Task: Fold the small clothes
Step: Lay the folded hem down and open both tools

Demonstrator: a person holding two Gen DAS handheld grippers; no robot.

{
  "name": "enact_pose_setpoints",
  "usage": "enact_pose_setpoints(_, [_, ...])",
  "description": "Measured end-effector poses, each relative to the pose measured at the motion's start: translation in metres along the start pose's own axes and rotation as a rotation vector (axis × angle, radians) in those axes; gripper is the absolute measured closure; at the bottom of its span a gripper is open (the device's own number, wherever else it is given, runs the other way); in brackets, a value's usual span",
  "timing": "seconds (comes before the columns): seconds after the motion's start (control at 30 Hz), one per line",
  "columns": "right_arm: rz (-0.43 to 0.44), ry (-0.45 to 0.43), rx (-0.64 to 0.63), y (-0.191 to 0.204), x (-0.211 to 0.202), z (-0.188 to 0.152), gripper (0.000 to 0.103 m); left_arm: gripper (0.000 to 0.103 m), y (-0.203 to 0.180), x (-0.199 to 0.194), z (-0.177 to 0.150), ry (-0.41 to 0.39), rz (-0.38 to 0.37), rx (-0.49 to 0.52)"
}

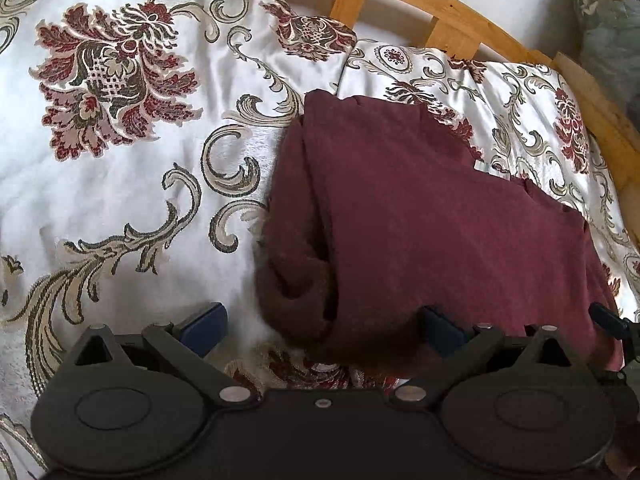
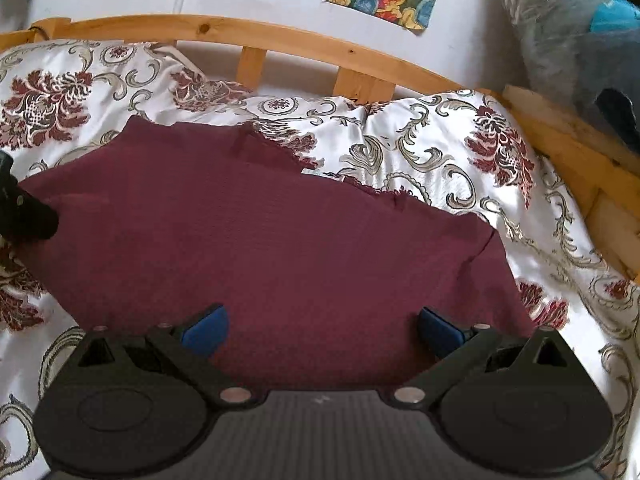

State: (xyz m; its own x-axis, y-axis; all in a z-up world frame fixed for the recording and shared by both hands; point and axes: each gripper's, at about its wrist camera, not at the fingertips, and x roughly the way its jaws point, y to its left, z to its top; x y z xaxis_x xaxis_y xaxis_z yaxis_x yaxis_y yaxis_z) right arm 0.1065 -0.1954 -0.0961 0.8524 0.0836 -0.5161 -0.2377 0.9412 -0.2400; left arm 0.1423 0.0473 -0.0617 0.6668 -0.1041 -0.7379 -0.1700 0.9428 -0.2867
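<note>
A maroon garment [image 1: 400, 208] lies on the floral bedspread; its near left edge is bunched into folds. It also fills the middle of the right wrist view [image 2: 260, 232], mostly flat. My left gripper [image 1: 322, 326] is open, its blue pads [image 1: 206, 326] spread over the garment's bunched near-left edge. My right gripper [image 2: 322, 330] is open over the garment's near edge, holding nothing. The left gripper shows as a dark shape at the left edge of the right wrist view [image 2: 24, 208]; a bit of the right gripper shows at the right edge of the left wrist view [image 1: 612, 320].
A white satin bedspread [image 1: 120, 200] with red and grey flower patterns covers the bed. A wooden slatted headboard [image 2: 256, 40] runs along the far side and right edge. A grey bundle of cloth [image 2: 572, 40] sits beyond the right corner.
</note>
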Motion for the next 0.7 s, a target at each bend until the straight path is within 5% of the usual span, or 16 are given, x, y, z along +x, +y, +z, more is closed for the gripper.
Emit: enact_pose_setpoints(0.7, [-0.009,-0.018,0.002,0.0006,-0.0002,-0.0034,0.0,0.0,0.0016,0.0011,-0.0038,-0.006,0.005,0.018])
